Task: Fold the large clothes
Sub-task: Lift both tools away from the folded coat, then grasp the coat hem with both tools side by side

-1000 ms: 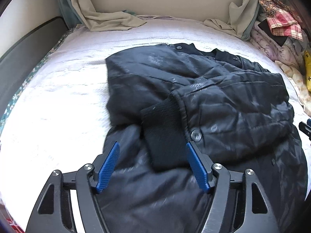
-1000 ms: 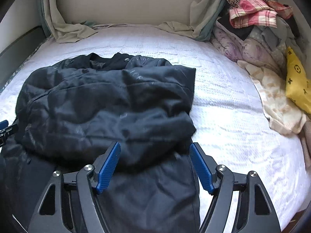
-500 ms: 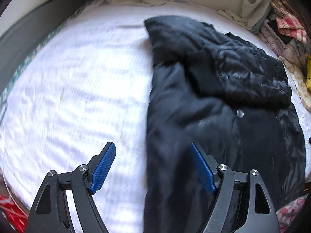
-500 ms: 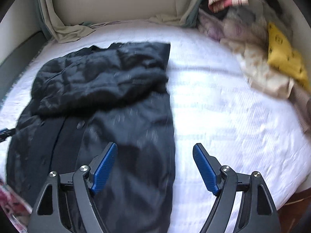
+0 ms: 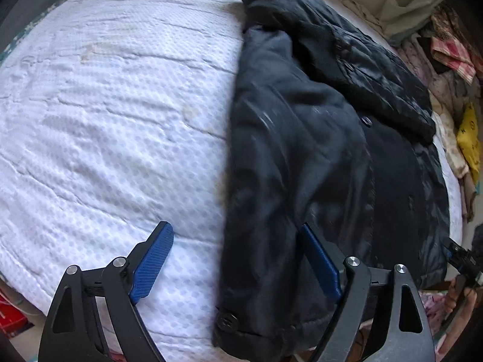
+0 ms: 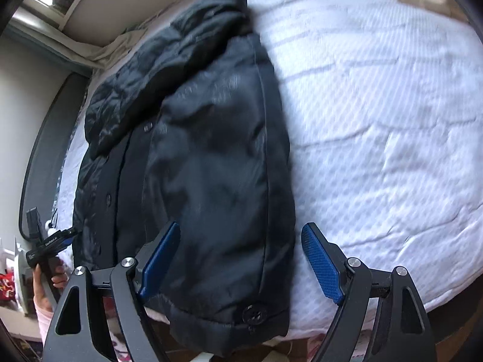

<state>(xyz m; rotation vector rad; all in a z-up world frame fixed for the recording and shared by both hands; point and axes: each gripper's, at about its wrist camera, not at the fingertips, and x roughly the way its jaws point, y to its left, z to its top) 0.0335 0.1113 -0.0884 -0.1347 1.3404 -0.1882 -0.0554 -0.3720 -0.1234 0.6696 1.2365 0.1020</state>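
A large black padded jacket [image 5: 302, 150] lies lengthwise on the white bedspread [image 5: 105, 120], sleeves folded across its upper part. My left gripper [image 5: 238, 256] hovers over the jacket's left edge near the hem. Its jaws are opening, with the edge between the blue pads [image 5: 154, 259] but not pressed. My right gripper [image 6: 241, 259] stands open over the right hem corner of the jacket [image 6: 211, 166], close to a hem button [image 6: 253, 313]; its pads do not press the cloth. Each view shows the other gripper [image 6: 48, 244] off to the side, in a hand.
The hem lies at the bed's front edge, with floor clutter below. A pile of clothes [image 5: 446, 57] and a yellow item [image 5: 468, 138] lie along the right side. Beige cloth [image 5: 404, 9] is bunched at the headboard. A dark bed frame [image 6: 45, 150] runs along the left.
Both grippers have drawn back from the folded sleeves to the hem, the left toward the left edge and the right toward the right edge. Both tilted further down and their jaws widened.
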